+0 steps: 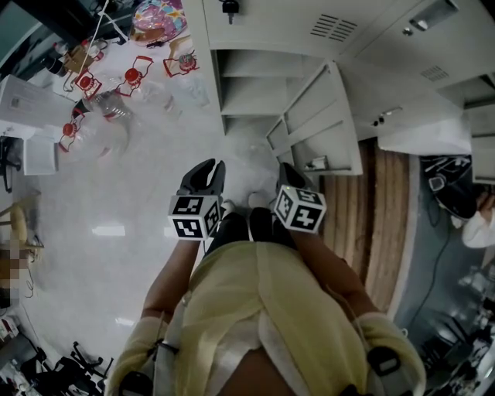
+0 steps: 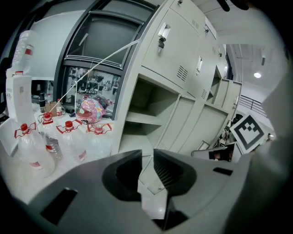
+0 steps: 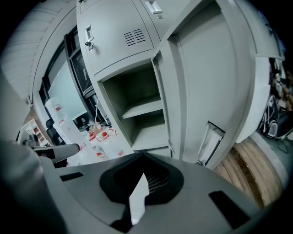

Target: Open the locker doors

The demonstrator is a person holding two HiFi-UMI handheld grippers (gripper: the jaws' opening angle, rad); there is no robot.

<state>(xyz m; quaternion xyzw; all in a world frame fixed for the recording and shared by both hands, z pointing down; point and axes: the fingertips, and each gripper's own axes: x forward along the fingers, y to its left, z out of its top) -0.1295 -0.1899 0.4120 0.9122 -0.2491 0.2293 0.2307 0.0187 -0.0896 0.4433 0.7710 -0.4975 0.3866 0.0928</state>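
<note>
A grey locker bank (image 1: 271, 23) runs along the top of the head view. One low compartment (image 1: 247, 85) stands open with its door (image 1: 321, 116) swung out toward me. Both grippers hang in front of it, apart from it. My left gripper (image 1: 207, 168) has a clear gap between its jaws and nothing in it (image 2: 146, 155). My right gripper (image 1: 285, 170) is shut with its tips together, holding nothing (image 3: 143, 157). In the right gripper view, the open compartment (image 3: 137, 109) and its door (image 3: 206, 77) lie just ahead. A closed upper door (image 2: 169, 45) carries a key lock.
Several water bottles with red caps (image 1: 131, 77) and a pink bag (image 1: 158, 15) sit on the floor left of the lockers. A wooden floor strip (image 1: 387, 209) runs at the right. Another person (image 1: 479, 224) is at the far right edge.
</note>
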